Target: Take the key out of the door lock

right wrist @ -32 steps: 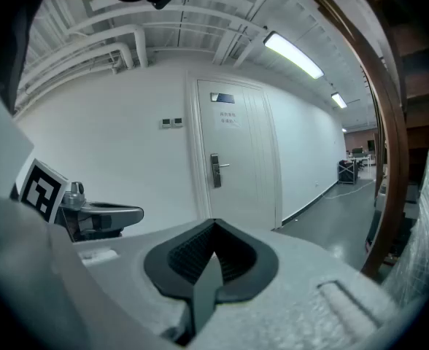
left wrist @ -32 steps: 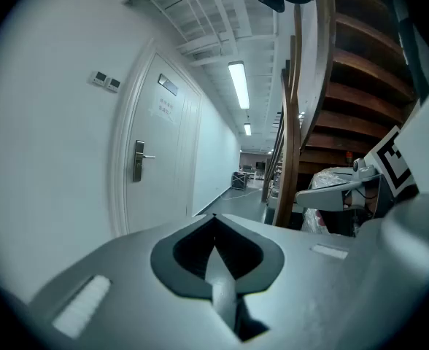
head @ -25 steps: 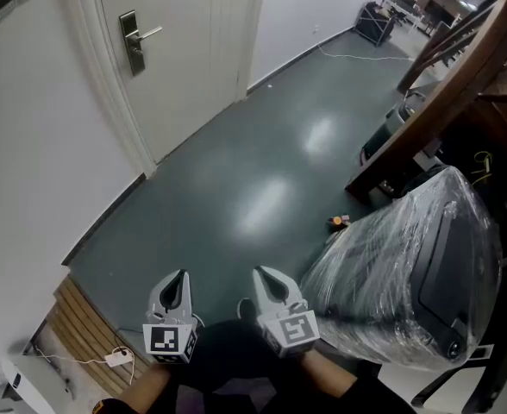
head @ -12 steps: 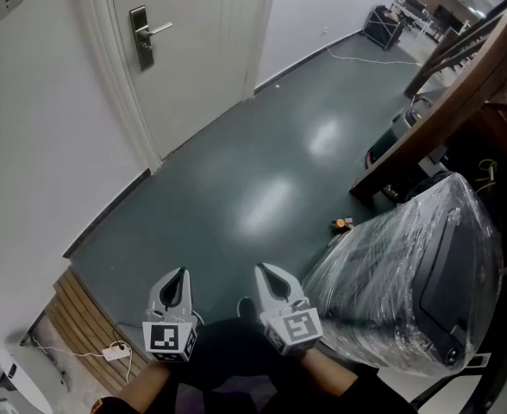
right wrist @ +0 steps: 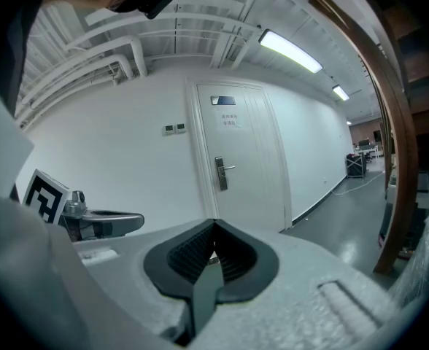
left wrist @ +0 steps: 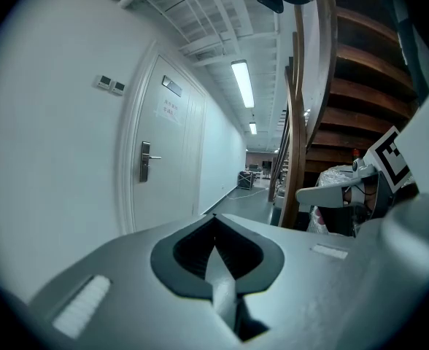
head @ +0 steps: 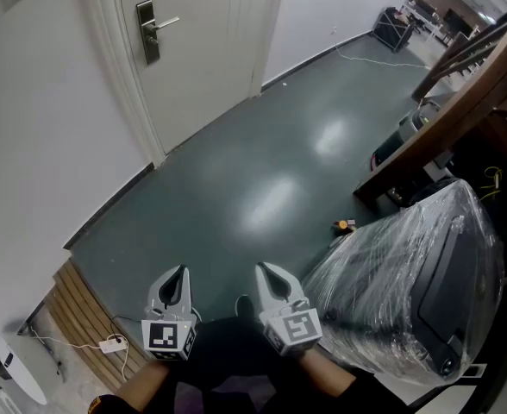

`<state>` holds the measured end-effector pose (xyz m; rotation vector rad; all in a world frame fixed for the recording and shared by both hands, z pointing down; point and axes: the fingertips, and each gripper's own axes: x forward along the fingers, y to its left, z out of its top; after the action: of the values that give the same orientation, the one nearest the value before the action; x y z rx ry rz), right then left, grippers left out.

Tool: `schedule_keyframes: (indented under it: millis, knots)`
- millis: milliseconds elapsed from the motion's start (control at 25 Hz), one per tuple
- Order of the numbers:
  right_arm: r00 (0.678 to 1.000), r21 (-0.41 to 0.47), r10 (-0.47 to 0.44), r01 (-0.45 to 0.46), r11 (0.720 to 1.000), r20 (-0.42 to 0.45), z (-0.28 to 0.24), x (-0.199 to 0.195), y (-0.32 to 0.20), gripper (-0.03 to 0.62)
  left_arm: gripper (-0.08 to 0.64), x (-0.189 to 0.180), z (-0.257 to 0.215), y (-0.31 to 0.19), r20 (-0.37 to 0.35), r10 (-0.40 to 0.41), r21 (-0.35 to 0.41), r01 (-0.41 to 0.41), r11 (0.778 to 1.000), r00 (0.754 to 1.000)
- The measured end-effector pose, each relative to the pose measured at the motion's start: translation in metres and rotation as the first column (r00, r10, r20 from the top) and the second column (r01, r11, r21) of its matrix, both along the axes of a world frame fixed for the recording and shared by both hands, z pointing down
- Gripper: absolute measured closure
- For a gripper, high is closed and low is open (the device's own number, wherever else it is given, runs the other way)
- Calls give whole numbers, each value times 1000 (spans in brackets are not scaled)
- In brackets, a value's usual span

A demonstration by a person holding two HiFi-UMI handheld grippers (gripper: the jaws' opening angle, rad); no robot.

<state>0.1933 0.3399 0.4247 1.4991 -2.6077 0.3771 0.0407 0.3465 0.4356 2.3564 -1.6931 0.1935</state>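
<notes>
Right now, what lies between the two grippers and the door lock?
Only bare dark floor lies between the left gripper, the right gripper and the door lock. The head view shows this.

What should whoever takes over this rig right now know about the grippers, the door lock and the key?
Left gripper: jaws shut, empty, held low near the body.
Right gripper: jaws shut, empty, beside the other one.
Door lock: on the white door, across the dark floor, far from both grippers.
Key: too small to make out from here.
Done: nothing yet.
Left to do: approach the door, grip the key, pull it out.
</notes>
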Motion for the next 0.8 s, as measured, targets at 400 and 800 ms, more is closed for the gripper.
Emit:
schedule_keyframes:
  millis: [400, 800]
  knots:
    - [999, 12, -33, 33, 999, 19, -5, 34, -9, 601, 545, 39, -2, -5, 12, -30, 10, 30, 999, 999]
    - [997, 30, -48, 47, 998, 54, 2, 68, -9, 600, 545, 68, 2, 7, 56, -67, 4, 66, 998, 996]
